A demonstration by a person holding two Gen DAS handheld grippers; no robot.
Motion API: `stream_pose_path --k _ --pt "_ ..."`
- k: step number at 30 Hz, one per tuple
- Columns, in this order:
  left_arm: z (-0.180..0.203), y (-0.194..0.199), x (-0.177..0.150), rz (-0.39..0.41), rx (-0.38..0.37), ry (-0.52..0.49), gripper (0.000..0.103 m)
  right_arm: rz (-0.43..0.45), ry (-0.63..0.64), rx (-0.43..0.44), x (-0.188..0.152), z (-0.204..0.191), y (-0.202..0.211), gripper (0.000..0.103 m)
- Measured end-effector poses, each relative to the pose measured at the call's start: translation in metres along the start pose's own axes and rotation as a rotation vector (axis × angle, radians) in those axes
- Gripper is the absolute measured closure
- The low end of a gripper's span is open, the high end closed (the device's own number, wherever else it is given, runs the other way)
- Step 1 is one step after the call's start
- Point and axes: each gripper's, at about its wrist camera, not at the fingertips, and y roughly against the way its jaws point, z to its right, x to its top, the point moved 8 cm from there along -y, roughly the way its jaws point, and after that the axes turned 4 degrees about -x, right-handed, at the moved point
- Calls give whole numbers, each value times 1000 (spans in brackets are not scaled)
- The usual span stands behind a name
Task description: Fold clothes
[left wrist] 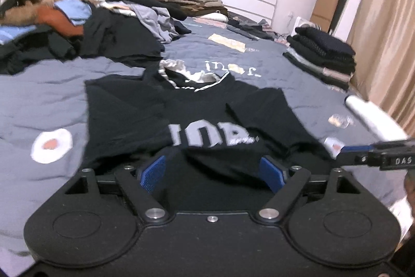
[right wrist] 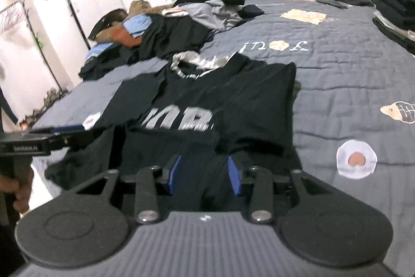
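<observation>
Bed (left wrist: 52,85): grey quilt with appliqué patches, white headboard behind.
T-shirt (left wrist: 197,116): black with grey lettering, lying on the quilt, sleeves folded in, hem nearest both tongs.
Left tongs (left wrist: 212,173): blue pads spread wide above the hem, pressing on nothing.
Right tongs (right wrist: 205,174): pads narrower; dark cloth lies between them, grip unclear.
Unfolded clothes (left wrist: 77,27): heaped at far left.
Folded stack (left wrist: 324,53): at the right edge.

- A black T-shirt (right wrist: 207,105) with grey lettering lay on the grey quilt (right wrist: 350,85), its sleeves folded inward.
- The right gripper (right wrist: 206,174) sat at the hem, blue pads apart with dark cloth between them.
- The left gripper (right wrist: 52,131) reached in beside the shirt's left edge.
- Unfolded clothes (right wrist: 160,35) lay heaped behind.
</observation>
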Motion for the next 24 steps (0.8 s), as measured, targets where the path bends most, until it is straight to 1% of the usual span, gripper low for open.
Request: stream_pose_path --k 4,9,13,17,22,23,24 --pt "1 20 -18 -14 42 -83 21 1 45 -31 -18 -10 9 63" --pt "7 27 -45 -57 66 -213 21 -8 105 -40 -44 -17 18 59" --pt "14 26 -57 -72 79 -315 21 -29 145 -61 -60 -16 20 59" --pt "23 23 -64 -62 79 -397 21 -18 202 -86 -65 -17 23 58" --pt "33 15 -69 -56 88 -491 22 -32 279 -125 -73 -15 17 57" --pt "34 12 -70 -61 92 -512 23 -35 297 -139 -74 -14 14 57" --pt "35 9 -72 -67 93 -534 28 -37 315 -153 -76 -14 12 57"
